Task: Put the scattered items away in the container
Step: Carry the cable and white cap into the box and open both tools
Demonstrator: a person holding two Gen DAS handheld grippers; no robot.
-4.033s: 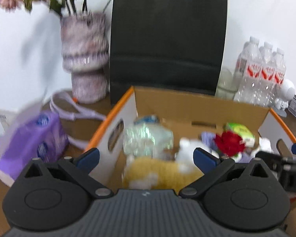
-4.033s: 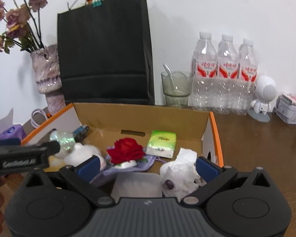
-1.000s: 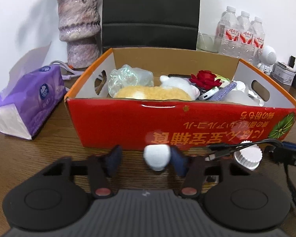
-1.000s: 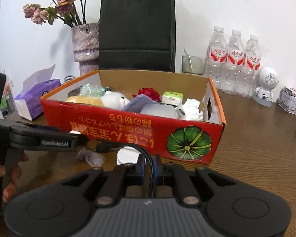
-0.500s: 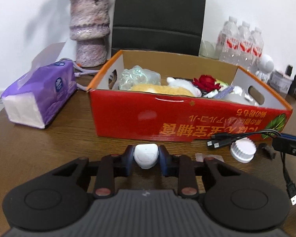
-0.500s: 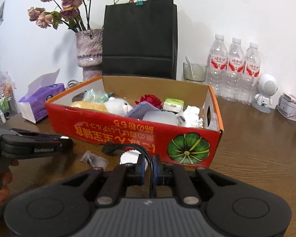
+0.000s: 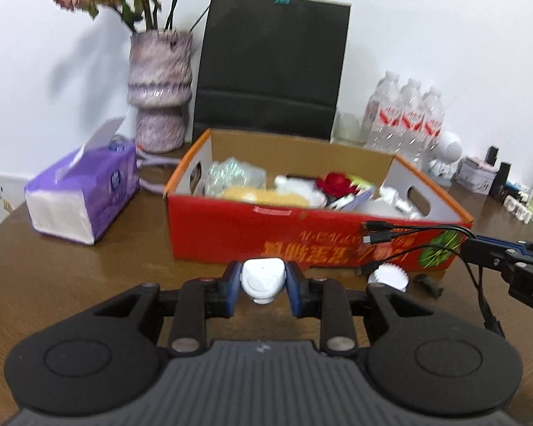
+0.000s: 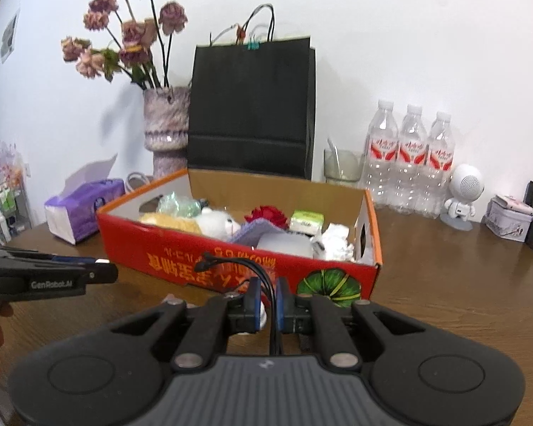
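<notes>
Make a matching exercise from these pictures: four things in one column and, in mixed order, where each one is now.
Things:
1. white case
2. black cable
3. red flower
4. white cap

Places:
A. inside the red box
B. on the table in front of the box
C. in the left gripper
D. in the right gripper

Pairs: 1-C, 2-D, 3-A, 4-B

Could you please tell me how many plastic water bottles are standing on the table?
3: the water bottles stand side by side against the wall, between the glass cup and the small white robot figure. None seem hidden.
</notes>
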